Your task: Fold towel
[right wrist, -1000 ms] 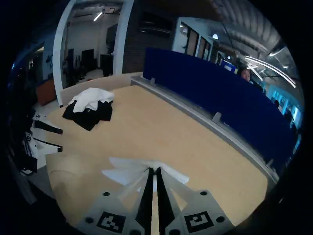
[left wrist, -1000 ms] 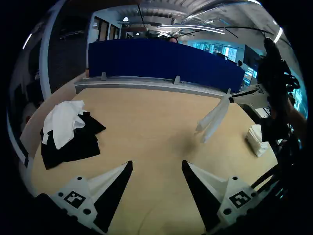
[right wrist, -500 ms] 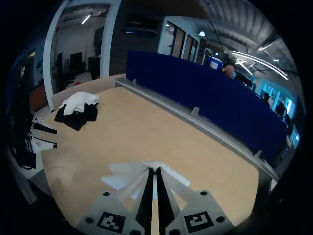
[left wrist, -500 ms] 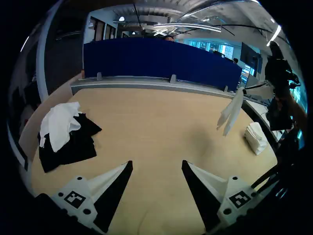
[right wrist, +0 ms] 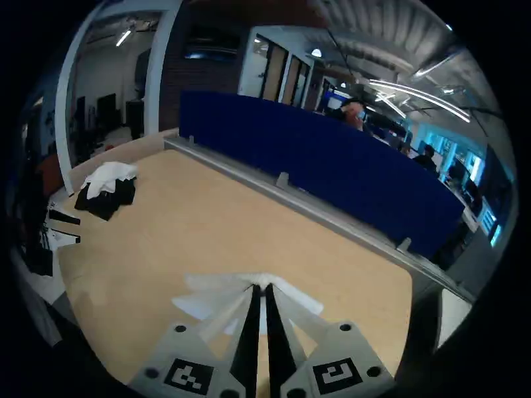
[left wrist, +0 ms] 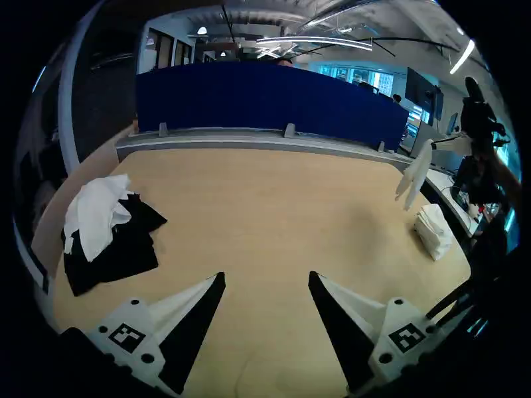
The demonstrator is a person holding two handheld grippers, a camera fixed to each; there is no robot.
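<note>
Your right gripper [right wrist: 261, 290], clamped on the limp white cloth towel [left wrist: 413, 178], had swung it over toward the stack of folded white towels [left wrist: 435, 229] at the edge of the pale wooden tabletop [left wrist: 265, 199]. Your left gripper [left wrist: 265, 282] hung spread, empty. Lowering it square looked best.

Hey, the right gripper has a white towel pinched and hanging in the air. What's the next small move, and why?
Probably bring the right gripper over and down so the white towel settles on the stack of folded white towels. The towel hangs bunched in the air close to that stack, and the gripper is shut on it, so setting it there looks like the natural step.
</note>
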